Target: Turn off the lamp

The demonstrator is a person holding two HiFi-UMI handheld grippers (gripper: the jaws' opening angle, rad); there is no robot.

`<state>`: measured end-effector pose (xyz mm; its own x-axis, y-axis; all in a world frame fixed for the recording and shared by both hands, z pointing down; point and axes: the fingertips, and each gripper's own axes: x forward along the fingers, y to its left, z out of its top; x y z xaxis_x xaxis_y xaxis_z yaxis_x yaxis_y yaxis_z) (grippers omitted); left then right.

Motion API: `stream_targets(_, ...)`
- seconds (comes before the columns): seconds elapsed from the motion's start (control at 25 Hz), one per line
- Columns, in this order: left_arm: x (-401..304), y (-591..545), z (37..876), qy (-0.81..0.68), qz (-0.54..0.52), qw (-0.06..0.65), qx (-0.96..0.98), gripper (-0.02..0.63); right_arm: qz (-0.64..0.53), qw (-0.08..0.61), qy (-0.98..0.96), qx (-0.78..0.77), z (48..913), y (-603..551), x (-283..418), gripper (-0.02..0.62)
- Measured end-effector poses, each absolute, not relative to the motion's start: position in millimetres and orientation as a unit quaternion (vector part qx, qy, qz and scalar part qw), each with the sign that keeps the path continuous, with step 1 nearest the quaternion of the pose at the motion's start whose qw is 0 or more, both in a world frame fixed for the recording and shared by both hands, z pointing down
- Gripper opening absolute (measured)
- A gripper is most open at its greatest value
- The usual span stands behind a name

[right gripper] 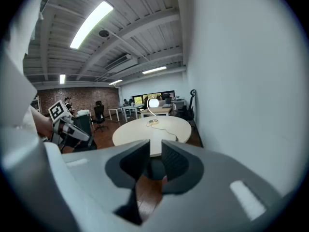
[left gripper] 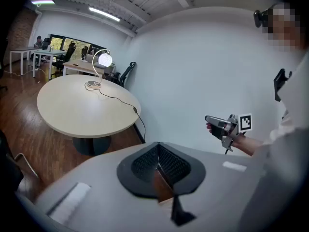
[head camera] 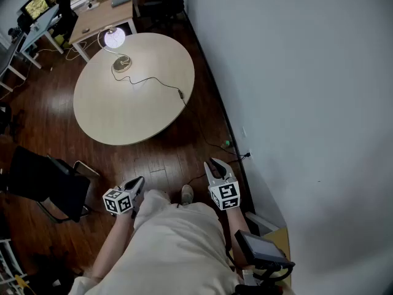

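We find the lamp point(head camera: 115, 38) on the far side of the desk point(head camera: 134, 103). Its cord point(head camera: 153, 78) runs across the desk to the right edge, nearest the wall point(head camera: 295, 72). A chair point(head camera: 46, 186) stands on the floor before the desk, at left.

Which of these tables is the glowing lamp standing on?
The round table: the lamp stands near its far edge, cord trailing across it. The rectangular desk lies beyond.
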<state>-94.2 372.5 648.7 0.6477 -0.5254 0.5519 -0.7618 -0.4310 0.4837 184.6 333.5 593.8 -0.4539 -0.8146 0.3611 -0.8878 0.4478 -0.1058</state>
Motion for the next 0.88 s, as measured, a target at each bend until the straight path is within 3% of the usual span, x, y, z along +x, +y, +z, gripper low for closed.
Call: stream_targets(0.88,-113,351,669,-0.398,0.130,0.396,0.817,0.005,0.133,0.166,-0.840,0.499,606,278,164,0.075)
